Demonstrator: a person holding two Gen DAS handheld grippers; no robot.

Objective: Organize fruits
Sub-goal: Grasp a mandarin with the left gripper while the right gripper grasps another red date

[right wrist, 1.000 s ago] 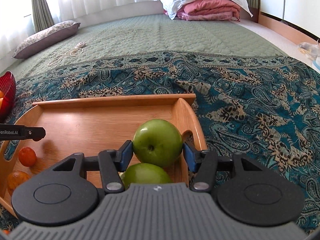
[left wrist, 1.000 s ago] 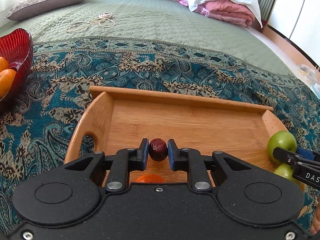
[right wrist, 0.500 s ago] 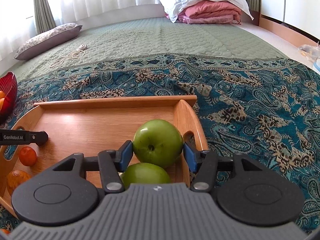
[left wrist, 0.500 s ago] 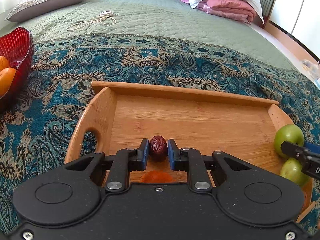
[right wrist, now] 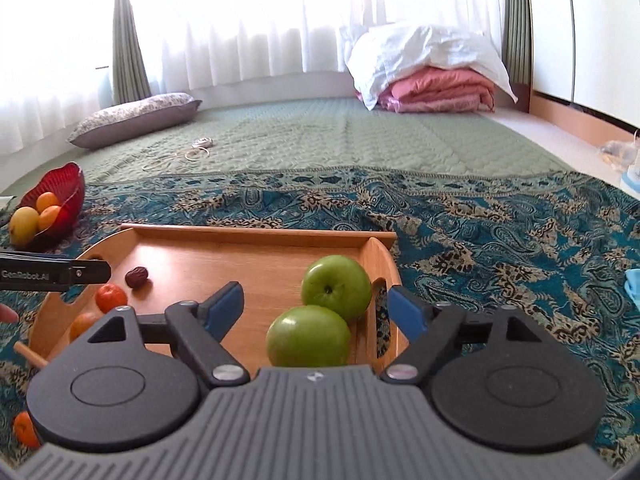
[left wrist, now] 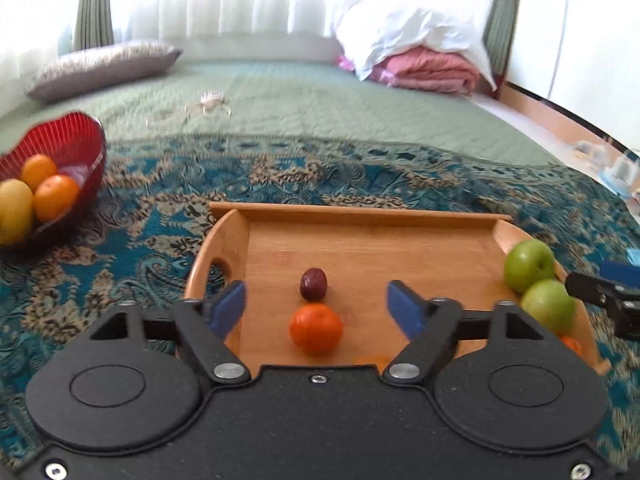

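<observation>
Left wrist view. A rectangular wooden tray with cut-out handles [left wrist: 372,248] lies on a teal paisley-patterned throw [left wrist: 152,216] spread over a quilted green bed [left wrist: 320,104]. On the tray floor a small dark red wrinkled date [left wrist: 314,284] rests just behind a round orange tangerine [left wrist: 316,328], the two nearly touching. Two round green apples [left wrist: 538,284] sit together against the tray's right end wall, one in front of the other. The left tool [left wrist: 316,310] is spread wide, its blue pads [left wrist: 228,306] standing either side of the date and tangerine, well clear of both and holding nothing. A ribbed red glass bowl [left wrist: 76,140] containing orange and yellow fruit stands on the throw to the left, apart from the tray. A grey patterned pillow [left wrist: 104,66], a coiled pale cord [left wrist: 208,104] and a stack of folded pink and white bedding [left wrist: 424,60] lie farther back. The black tip of the right tool enters at the right edge, beside the nearer apple.

Right wrist view. The right tool [right wrist: 316,308] is likewise spread apart and empty; the two green apples [right wrist: 324,312] lie between its blue pads [right wrist: 224,308], and contact with them cannot be judged. Its right pad stands at the tray's [right wrist: 256,236] right handle wall. The date [right wrist: 137,277] and tangerine [right wrist: 111,295] lie near the tray's left end, beside the black finger of the left tool. Another orange fruit [right wrist: 82,324] is partly hidden behind the tool body. The red bowl [right wrist: 56,200] sits at far left.
</observation>
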